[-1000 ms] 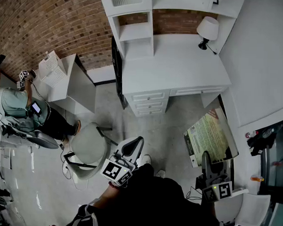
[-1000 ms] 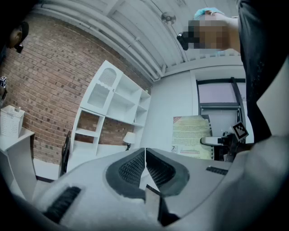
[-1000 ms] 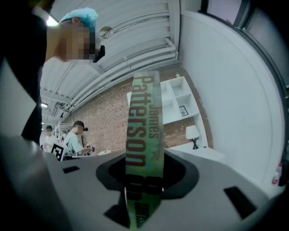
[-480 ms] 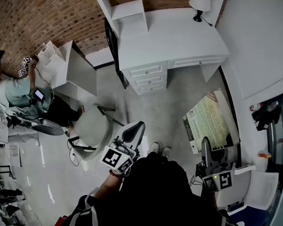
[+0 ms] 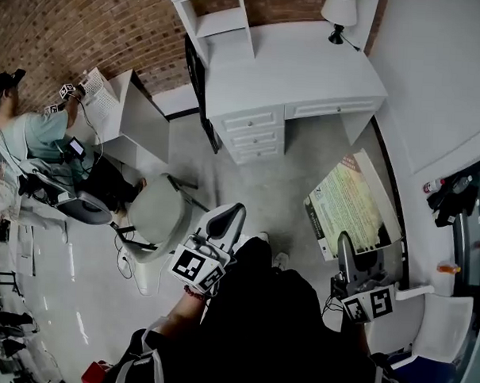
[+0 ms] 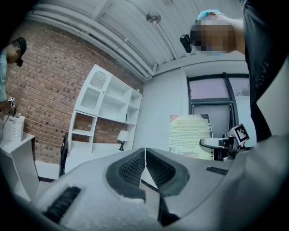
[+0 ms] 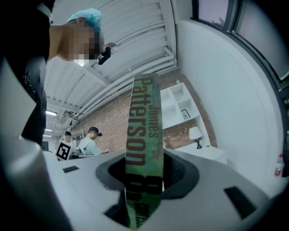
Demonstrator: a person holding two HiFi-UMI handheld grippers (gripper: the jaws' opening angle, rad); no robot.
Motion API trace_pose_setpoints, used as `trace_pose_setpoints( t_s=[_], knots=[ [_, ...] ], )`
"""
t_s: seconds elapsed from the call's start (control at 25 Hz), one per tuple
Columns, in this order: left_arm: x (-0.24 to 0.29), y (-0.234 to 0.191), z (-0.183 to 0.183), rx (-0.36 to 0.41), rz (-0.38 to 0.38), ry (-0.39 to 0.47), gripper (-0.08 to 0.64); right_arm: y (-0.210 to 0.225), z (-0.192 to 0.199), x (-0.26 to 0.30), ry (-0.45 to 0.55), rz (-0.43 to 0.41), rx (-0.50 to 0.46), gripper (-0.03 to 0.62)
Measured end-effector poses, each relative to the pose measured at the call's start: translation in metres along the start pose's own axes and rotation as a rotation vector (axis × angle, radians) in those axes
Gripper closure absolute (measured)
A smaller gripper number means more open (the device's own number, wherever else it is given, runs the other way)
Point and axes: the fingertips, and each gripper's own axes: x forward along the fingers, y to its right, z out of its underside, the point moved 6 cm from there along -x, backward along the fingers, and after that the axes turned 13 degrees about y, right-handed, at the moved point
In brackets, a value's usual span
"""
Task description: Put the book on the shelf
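Note:
My right gripper [image 5: 350,253] is shut on a green paperback book [image 5: 352,206], held flat above the floor right of my body. In the right gripper view the book's spine [image 7: 144,149] stands upright between the jaws [image 7: 143,180]. In the left gripper view the same book [image 6: 189,135] shows its back cover. My left gripper [image 5: 227,224] is shut with nothing in it; its pads [image 6: 145,169] meet. The white shelf unit [image 5: 219,23] stands on the left end of a white desk [image 5: 297,62] ahead of me, against the brick wall.
A grey swivel chair [image 5: 155,215] stands on the floor left of my left gripper. A white lamp [image 5: 339,10] sits at the desk's far right. A person [image 5: 36,134] sits by a low white cabinet [image 5: 128,114] at the left. A glass partition [image 5: 461,228] runs along the right.
The desk and shelf have shifted upward in the head view and then steadied. The book tilted slightly left. The person at the left raised a hand to the basket on the cabinet.

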Motion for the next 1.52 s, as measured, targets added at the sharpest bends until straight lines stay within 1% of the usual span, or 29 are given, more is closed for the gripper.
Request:
trace_pose_setpoints(
  t_s=[0.2, 0.32, 0.44, 0.6, 0.68, 1.04, 1.32, 1.52],
  knots=[
    [-0.005, 0.005, -0.001, -0.042, -0.026, 0.016, 0.54, -0.002, -0.006, -0.005, 0.01, -0.036, -0.002, 0.426],
    [0.0, 0.004, -0.002, -0.029, -0.013, 0.024, 0.54, 0.002, -0.008, -0.001, 0.037, -0.022, 0.01, 0.426],
    [0.002, -0.002, -0.001, -0.049, -0.019, 0.035, 0.54, 0.009, 0.0, -0.003, 0.009, -0.002, -0.007, 0.426],
    [0.005, -0.015, 0.007, -0.09, -0.035, 0.042, 0.54, 0.006, 0.003, 0.008, -0.003, -0.028, -0.007, 0.426],
    [0.014, -0.027, 0.008, -0.102, -0.043, 0.043, 0.54, 0.01, 0.006, 0.022, -0.01, -0.023, -0.002, 0.426],
    [0.041, -0.068, 0.006, -0.078, -0.072, 0.048, 0.54, 0.028, 0.022, 0.073, -0.038, -0.025, 0.019, 0.427],
    [0.093, -0.125, -0.001, -0.057, -0.053, 0.066, 0.54, 0.04, 0.029, 0.149, -0.024, -0.031, 0.016, 0.427],
    [0.122, -0.168, -0.004, -0.066, -0.044, 0.078, 0.54, 0.043, 0.039, 0.204, -0.029, -0.04, 0.011, 0.426]
  ],
)
